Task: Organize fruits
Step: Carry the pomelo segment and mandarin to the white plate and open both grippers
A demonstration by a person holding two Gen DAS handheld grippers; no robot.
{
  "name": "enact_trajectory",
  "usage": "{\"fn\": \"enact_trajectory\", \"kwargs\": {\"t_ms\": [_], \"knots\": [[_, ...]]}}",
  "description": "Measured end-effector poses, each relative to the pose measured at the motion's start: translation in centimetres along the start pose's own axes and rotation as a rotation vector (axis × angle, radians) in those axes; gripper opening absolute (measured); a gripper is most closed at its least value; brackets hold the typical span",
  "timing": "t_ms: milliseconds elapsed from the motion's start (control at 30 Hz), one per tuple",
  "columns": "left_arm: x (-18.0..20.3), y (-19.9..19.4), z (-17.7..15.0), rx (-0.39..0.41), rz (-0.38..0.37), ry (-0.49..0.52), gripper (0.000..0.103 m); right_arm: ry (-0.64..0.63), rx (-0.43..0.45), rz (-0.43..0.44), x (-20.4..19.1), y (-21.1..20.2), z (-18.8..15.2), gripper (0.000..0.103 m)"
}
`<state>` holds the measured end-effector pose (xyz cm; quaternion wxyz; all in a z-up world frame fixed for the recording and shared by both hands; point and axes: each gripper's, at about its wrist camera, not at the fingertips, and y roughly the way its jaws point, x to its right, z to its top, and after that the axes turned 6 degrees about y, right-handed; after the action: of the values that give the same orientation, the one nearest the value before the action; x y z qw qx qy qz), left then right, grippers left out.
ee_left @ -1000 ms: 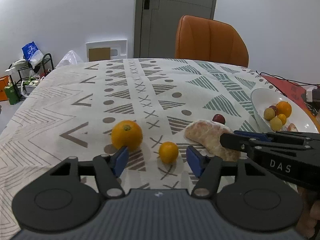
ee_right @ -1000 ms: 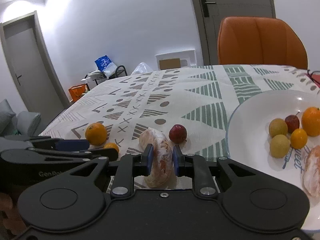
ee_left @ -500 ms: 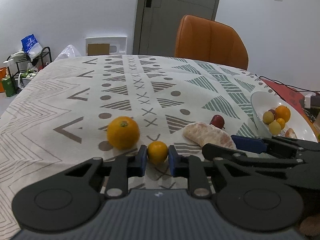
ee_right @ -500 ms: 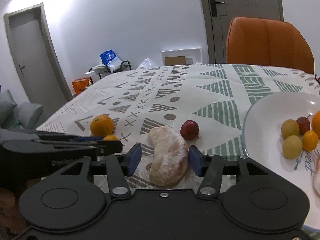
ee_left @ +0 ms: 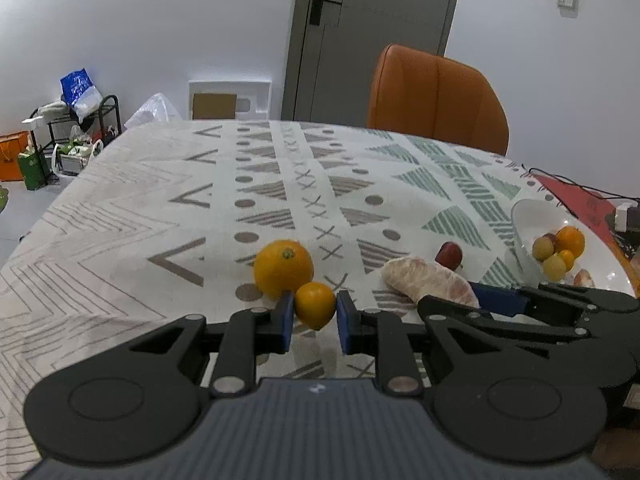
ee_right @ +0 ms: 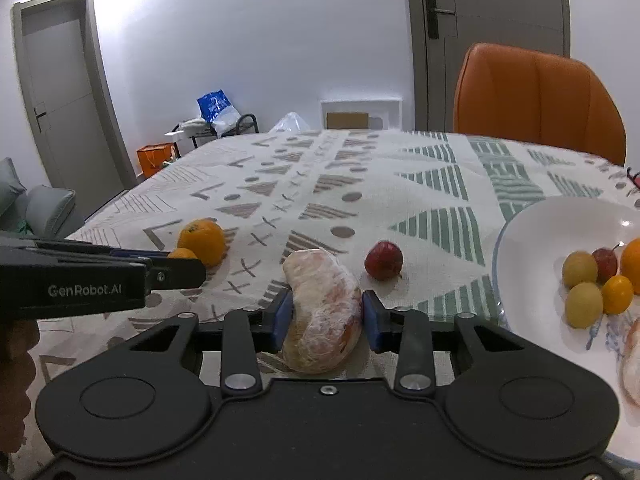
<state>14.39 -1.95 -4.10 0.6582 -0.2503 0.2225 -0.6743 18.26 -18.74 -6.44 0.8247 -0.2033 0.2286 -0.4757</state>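
Now we hold the left hand-held gripper low and level over the desk, its blue pads closed on a small orange fruit that sits between the fingertips. Just behind it, touching or nearly so, lies a large orange on the patterned cloth.

Our right hand-held gripper reaches forward at about the same height, pointing along the desk. Its pads sit on either side of a peeled citrus piece wrapped in film; the left pad touches it, the right pad is at its edge, so we cannot tell whether the grip is firm or the jaws are only closing around it. The piece itself rests on the cloth.

A small red fruit lies just beyond the wrapped piece, a little to its right. Further right stands a white plate holding two yellow-green fruits, a small orange one, a red one and part of a larger orange.

From the right wrist view, the left tool crosses the left edge with its tip near the large orange. At the far side of the desk stands an orange chair
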Motion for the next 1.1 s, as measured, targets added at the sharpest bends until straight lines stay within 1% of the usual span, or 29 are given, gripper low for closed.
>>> {"fn": "enact_trajectory", "kwargs": {"t_ms": [133,367,800,1100], "knots": [[0.5,-0.9,0.5,0.025,-0.007,0.007,0.021,0.005,0.048,-0.001,0.0,-1.8,0.8,0.035],[2.0,-1.8,1.1,0.057,-0.031,0.026,0.021,0.033,0.100,-0.033,1.4,-4.5,1.3,0.035],[6.1,-2.0,1.7,0.083,-0.095,0.077,0.021,0.111,0.156,-0.113,5.7,-8.4,0.5,0.035],[9.1,-1.5,1.9,0.084,-0.117,0.121,0.021,0.177,0.186,-0.162,9.5,-10.3,-0.8,0.035]]}}
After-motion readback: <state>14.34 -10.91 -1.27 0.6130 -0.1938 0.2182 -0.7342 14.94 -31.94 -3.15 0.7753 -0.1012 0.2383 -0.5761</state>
